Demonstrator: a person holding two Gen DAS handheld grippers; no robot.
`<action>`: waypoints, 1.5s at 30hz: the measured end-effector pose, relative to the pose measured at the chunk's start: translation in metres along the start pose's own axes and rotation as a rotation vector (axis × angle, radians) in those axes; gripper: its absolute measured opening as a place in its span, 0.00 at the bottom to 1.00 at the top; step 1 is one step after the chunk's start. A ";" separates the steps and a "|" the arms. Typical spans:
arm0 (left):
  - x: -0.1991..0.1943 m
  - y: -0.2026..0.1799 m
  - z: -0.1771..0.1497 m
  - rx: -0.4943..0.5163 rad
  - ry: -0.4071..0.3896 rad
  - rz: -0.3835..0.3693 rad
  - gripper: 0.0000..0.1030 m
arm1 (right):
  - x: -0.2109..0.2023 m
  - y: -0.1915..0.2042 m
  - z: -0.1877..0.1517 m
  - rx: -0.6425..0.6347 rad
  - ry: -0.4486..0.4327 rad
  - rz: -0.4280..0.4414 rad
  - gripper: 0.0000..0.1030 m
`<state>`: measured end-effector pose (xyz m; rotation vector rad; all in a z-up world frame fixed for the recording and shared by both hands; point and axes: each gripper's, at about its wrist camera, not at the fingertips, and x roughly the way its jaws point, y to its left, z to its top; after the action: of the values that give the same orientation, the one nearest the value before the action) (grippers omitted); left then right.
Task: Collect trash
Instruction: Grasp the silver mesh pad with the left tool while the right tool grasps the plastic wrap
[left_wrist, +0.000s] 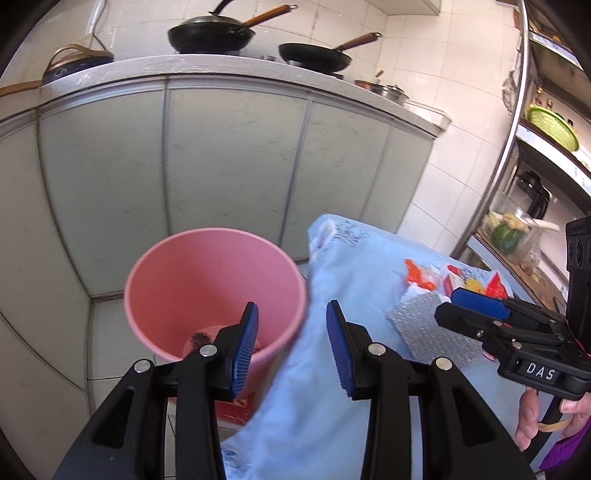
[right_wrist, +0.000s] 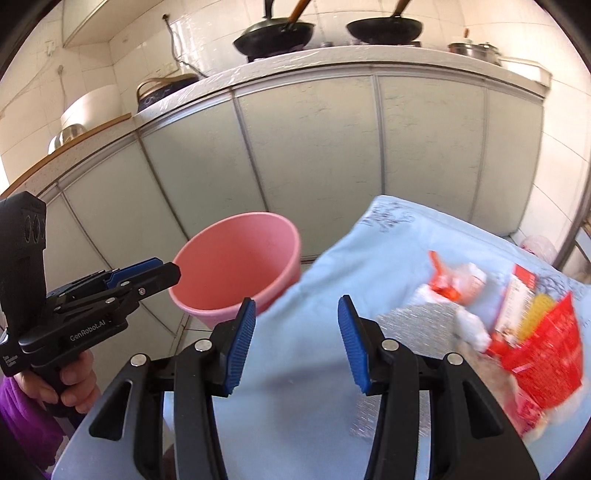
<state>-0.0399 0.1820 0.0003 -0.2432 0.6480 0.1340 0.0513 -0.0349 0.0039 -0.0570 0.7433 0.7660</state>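
A pink bucket (left_wrist: 216, 291) (right_wrist: 240, 275) stands on the floor beside a table with a light blue cloth (left_wrist: 362, 266) (right_wrist: 388, 251). Trash lies on the cloth: a silver bubble-foil sheet (left_wrist: 424, 332) (right_wrist: 417, 321), orange and white wrappers (left_wrist: 421, 278) (right_wrist: 454, 284), a red packet (right_wrist: 539, 347) and a red-and-yellow box (left_wrist: 476, 284) (right_wrist: 521, 299). My left gripper (left_wrist: 291, 347) is open and empty at the bucket's near rim; it also shows in the right wrist view (right_wrist: 162, 273). My right gripper (right_wrist: 295, 343) is open and empty over the cloth; it also shows in the left wrist view (left_wrist: 454, 306), above the foil sheet.
Grey-green cabinet doors (left_wrist: 236, 166) close off the space behind the bucket. Woks (left_wrist: 210, 35) and pots sit on the counter above. A metal shelf rack (left_wrist: 517, 147) with a green basket (left_wrist: 552, 127) stands at the right. A red box (left_wrist: 236, 408) lies on the floor under the bucket.
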 end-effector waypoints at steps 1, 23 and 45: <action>0.001 -0.007 0.000 0.014 0.006 -0.010 0.36 | -0.006 -0.008 -0.003 0.013 -0.006 -0.015 0.46; 0.048 -0.141 -0.019 0.124 0.213 -0.309 0.49 | -0.066 -0.118 -0.089 0.196 0.002 -0.214 0.46; 0.087 -0.187 -0.057 0.383 0.231 -0.135 0.11 | -0.023 -0.128 -0.088 0.206 0.080 -0.106 0.46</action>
<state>0.0328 -0.0094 -0.0629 0.0691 0.8693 -0.1499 0.0715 -0.1698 -0.0746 0.0591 0.8854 0.5860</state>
